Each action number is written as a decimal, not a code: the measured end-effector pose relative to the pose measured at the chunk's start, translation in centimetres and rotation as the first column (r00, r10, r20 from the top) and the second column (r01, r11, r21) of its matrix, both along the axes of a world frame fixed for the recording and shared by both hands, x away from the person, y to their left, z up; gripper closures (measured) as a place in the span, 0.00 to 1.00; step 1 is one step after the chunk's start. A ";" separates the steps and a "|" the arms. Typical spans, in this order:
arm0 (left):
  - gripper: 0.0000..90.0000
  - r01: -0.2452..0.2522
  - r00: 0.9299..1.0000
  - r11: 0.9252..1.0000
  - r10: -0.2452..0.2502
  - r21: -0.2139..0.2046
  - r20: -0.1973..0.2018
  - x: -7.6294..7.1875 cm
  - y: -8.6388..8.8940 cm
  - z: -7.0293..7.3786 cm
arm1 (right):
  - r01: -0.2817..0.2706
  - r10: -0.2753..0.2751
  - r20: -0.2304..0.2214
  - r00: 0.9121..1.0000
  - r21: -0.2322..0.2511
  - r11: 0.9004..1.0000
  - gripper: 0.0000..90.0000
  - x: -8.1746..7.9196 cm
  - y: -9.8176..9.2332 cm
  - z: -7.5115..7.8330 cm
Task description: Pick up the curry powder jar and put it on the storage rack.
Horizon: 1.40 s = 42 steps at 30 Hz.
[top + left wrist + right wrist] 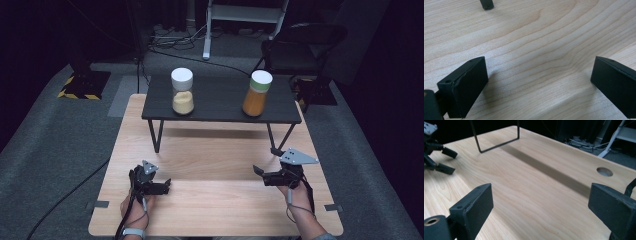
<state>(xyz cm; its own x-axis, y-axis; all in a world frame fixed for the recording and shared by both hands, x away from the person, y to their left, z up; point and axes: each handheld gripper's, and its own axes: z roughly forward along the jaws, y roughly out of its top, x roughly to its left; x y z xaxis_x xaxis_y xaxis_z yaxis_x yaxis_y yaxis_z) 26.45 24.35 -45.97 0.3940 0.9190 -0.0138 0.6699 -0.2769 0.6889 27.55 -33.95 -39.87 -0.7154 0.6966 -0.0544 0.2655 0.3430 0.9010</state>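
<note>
a light wooden table (215,205) carries a small dark shelf (220,102) on thin black legs at its far side. on the shelf stand two jars, well apart: a white-lidded jar (182,91) of pale yellow powder on the left, an orange-filled jar (257,93) on the right. a round hole (604,171) sits in the tabletop.

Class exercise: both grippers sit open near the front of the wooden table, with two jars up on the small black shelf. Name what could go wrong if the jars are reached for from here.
1. Both jars, the white-lidded jar and the orange jar, stand tall near the black shelf's front edge; a nudge could tip them off.
2. The right gripper and left gripper sit low, so rising carelessly may strike the shelf's edge or thin legs.
</note>
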 end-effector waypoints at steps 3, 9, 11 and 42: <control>0.01 0.000 1.000 1.000 0.000 0.000 0.000 0.0 0.0 0.0 | 0.002 -0.002 -0.012 1.000 -0.009 1.000 0.06 0.0 -0.1 -0.5; 0.01 0.000 1.000 1.000 0.000 0.001 0.000 0.0 0.0 0.0 | 0.004 -0.005 -0.056 0.998 -0.014 1.000 0.06 0.2 -0.3 -1.6; 0.01 0.001 1.000 1.000 -0.001 0.001 0.000 0.0 0.0 0.0 | 0.008 -0.009 -0.063 0.998 -0.019 1.000 0.06 0.2 -0.3 -1.9; 0.01 0.002 1.000 1.000 -0.002 0.002 -0.001 0.0 0.0 0.0 | 0.009 -0.037 -0.209 0.977 -0.131 0.991 0.05 0.9 0.7 -6.0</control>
